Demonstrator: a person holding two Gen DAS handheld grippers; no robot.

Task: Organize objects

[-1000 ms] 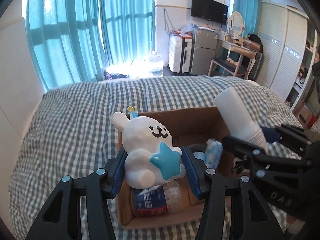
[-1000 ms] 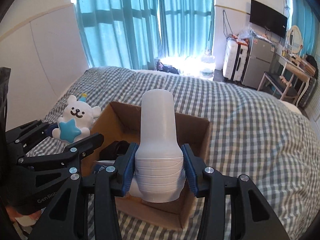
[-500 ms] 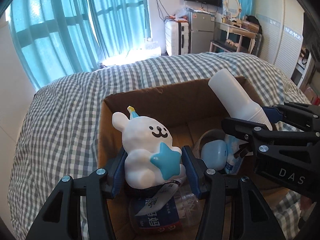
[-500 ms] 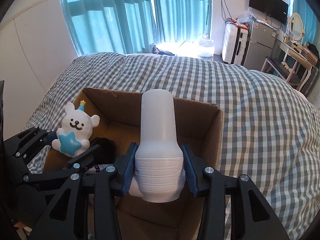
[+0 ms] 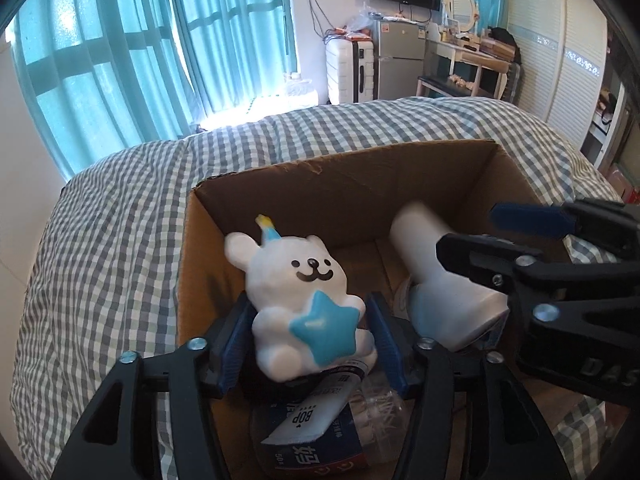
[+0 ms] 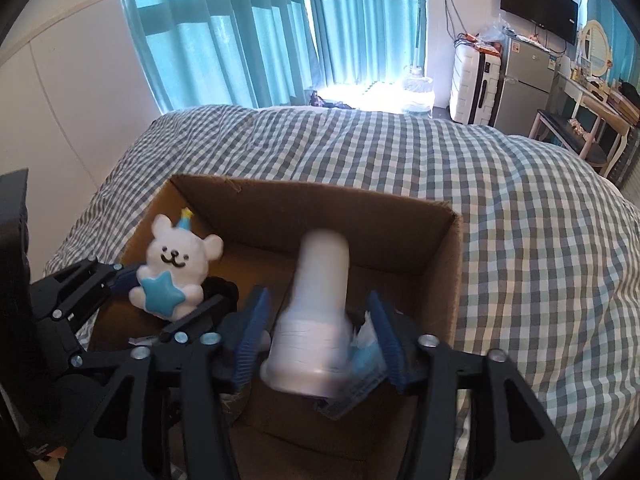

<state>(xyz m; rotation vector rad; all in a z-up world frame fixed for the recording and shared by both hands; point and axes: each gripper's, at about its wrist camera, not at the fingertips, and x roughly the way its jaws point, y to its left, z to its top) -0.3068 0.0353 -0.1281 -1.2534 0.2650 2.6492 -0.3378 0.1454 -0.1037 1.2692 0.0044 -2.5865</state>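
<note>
An open cardboard box (image 5: 340, 160) sits on a checked bed. Inside it, a white bear figure with a blue star (image 5: 296, 300) leans back on a plastic bottle (image 5: 320, 444). My left gripper (image 5: 310, 344) straddles the bear; its jaws are opening, with a gap at each pad. A white stack of cups (image 6: 316, 320), blurred, lies tilted in the box (image 6: 312, 188) between the fingers of my right gripper (image 6: 318, 338). Those jaws are opening too, and the pads stand clear of the stack. The cups (image 5: 436, 280) also show beside the bear.
The checked bedspread (image 6: 500, 220) surrounds the box on all sides. A clear packet with blue print (image 6: 360, 360) lies under the cups. Teal curtains, a white suitcase (image 5: 348, 68), a fridge and a desk stand far behind the bed.
Both grippers sank into the box. Both pairs of jaws spread apart; the bear tipped back onto the bottle, and the cup stack slipped down from the right pads.
</note>
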